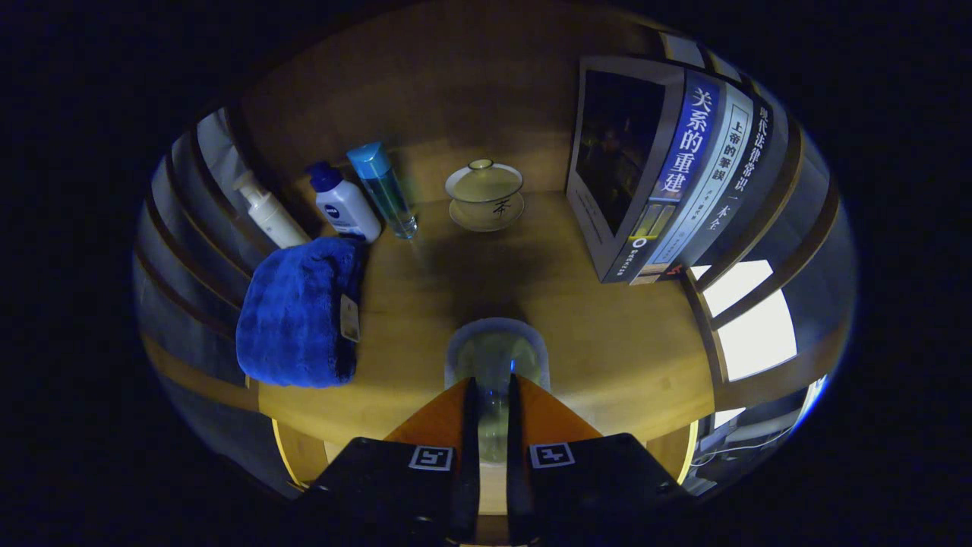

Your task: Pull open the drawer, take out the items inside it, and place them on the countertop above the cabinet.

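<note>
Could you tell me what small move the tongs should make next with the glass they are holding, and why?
Probably lower it slightly and open. The tongs are nearly closed on a clear glass held over bare wood of the countertop, apart from the blue towel and the books.

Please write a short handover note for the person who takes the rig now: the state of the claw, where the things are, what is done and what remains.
Claw: fingers nearly shut on a clear glass cup, which is at the front part of the wooden countertop; I cannot tell if it already rests there.
On the countertop: blue towel on the left; behind it a pump bottle, a white bottle with a blue cap and a clear bottle with a blue cap; lidded tea bowl at the back; books on the right.
Done: cup brought over the countertop.
Left: release the cup, then check the drawer for more items.
</note>
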